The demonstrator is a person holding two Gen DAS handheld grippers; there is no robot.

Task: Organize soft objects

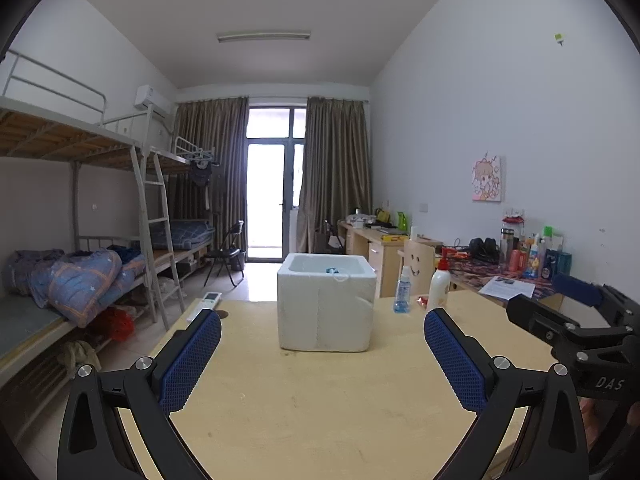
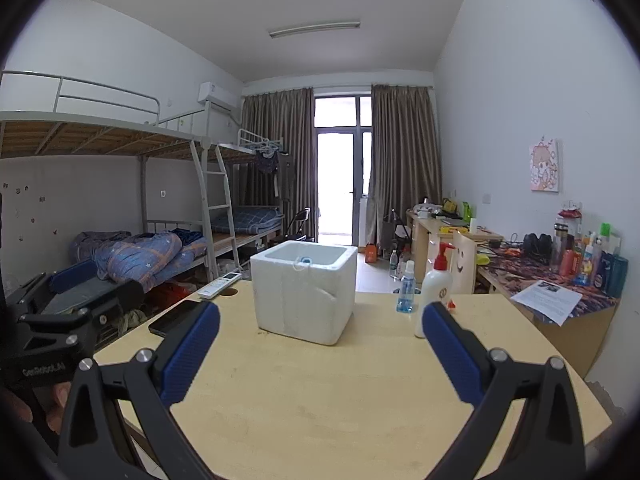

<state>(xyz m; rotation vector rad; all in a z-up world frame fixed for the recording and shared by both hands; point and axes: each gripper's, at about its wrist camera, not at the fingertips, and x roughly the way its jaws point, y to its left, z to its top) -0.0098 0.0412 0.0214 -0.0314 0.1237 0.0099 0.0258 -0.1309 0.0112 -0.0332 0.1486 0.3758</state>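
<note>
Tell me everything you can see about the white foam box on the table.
The white foam box looks like thick-walled expanded polystyrene, roughly cubic, lidless and open at the top. It stands upright on the light wooden table, beyond both open tools and touched by neither. A dent or crack marks its front face near the right edge. Over its rim, something small and blue with a white cord shows inside; what it is cannot be told.

At twelve o'clock on the pale wood table (image 1: 320, 420) sits a white foam box (image 1: 326, 304). At two o'clock stand a clear blue spray bottle (image 1: 402, 295) and a white, red-capped pump bottle (image 1: 439, 283). The fingers (image 1: 192, 360) carry blue dimpled pads. At nine o'clock lies a blue, orange-checked quilt (image 1: 80, 280).
</note>
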